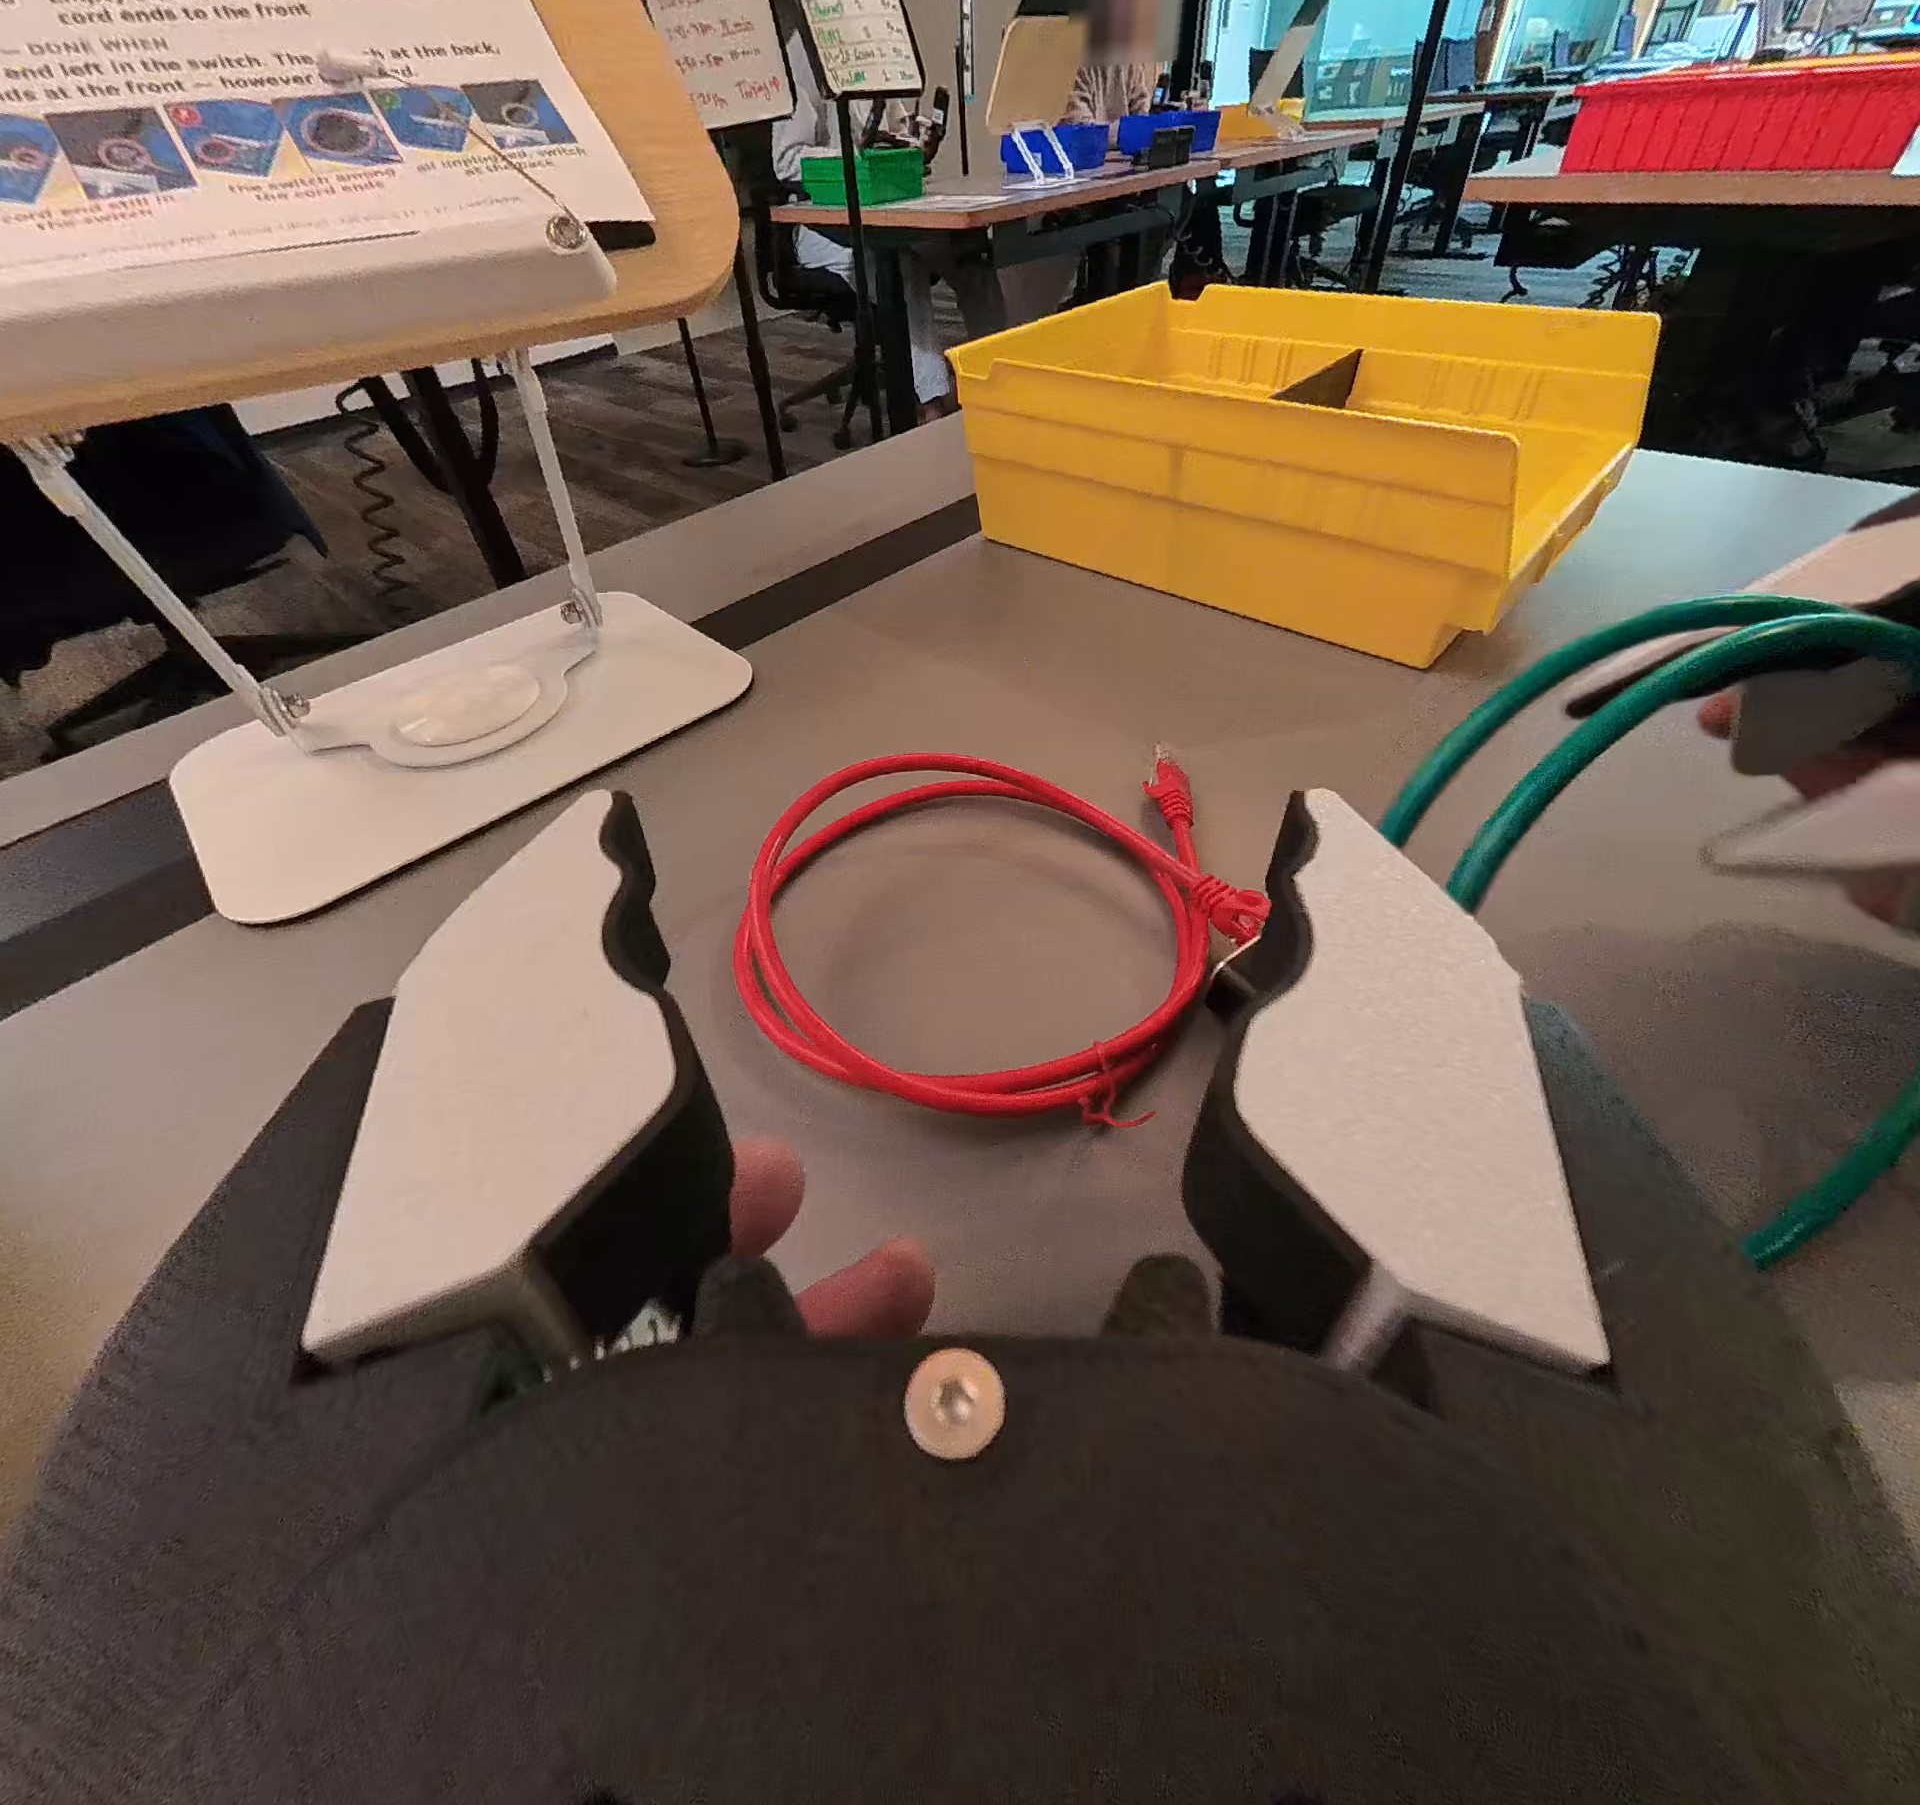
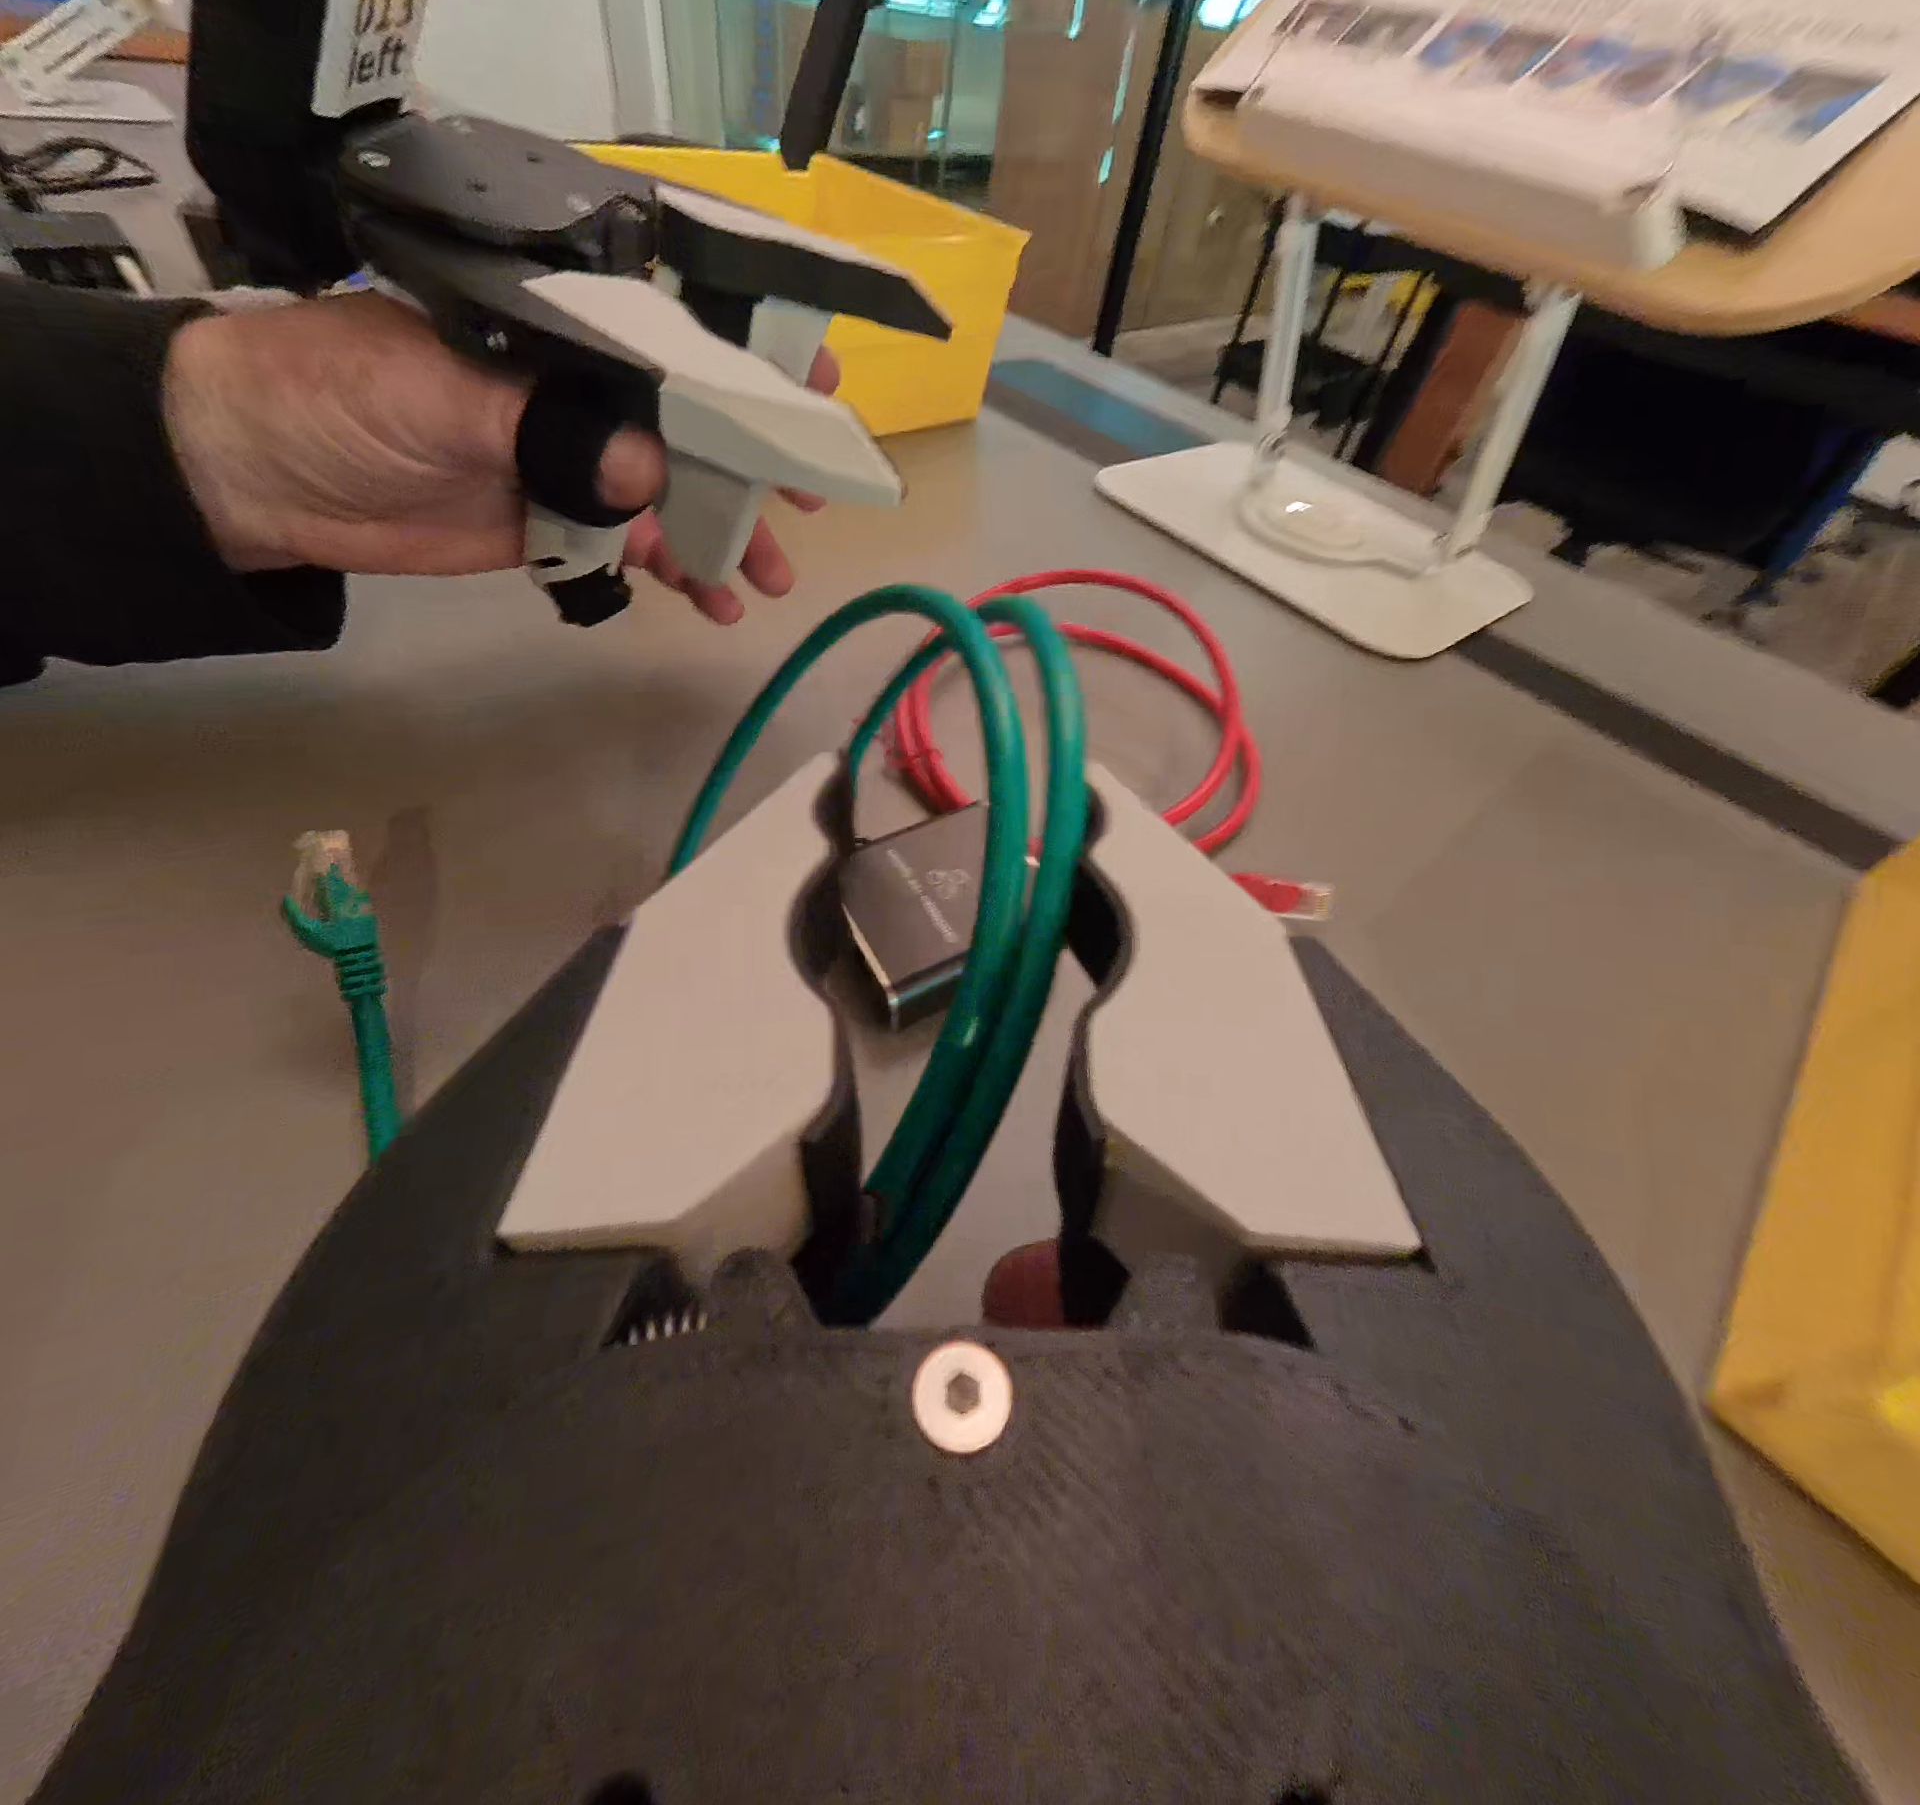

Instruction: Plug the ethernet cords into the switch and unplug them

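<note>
Two cords in play, one red, one green, both unplugged. Red cord coiled flat on grey table, bound with a red tie at near side of loop, both plugs loose at right side of coil. Seen in left wrist view framed between the fingers of left gripper: jaws spread wide, nothing between them, hovering above the coil, not touching it. Same gripper visible from right wrist view, held in a hand over the table, fingers apart.

Right gripper: jaws partly closed, green cord running through the gap in two loops arching up and over the fingertips. Cannot tell whether the pads actually clamp it; some table visible beside the cord inside the gap. Loops raised off the table, seen in left wrist view at far right. Green plug free, lying on the table to the left of the gripper.

Switch: small dark box with metal edge, flat on the table just beyond the right fingertips, beside the red coil, no plug in it as far as visible.

Yellow bin further back on the table, well apart from cords. White document stand at left of it, holding a printed sheet.
</note>
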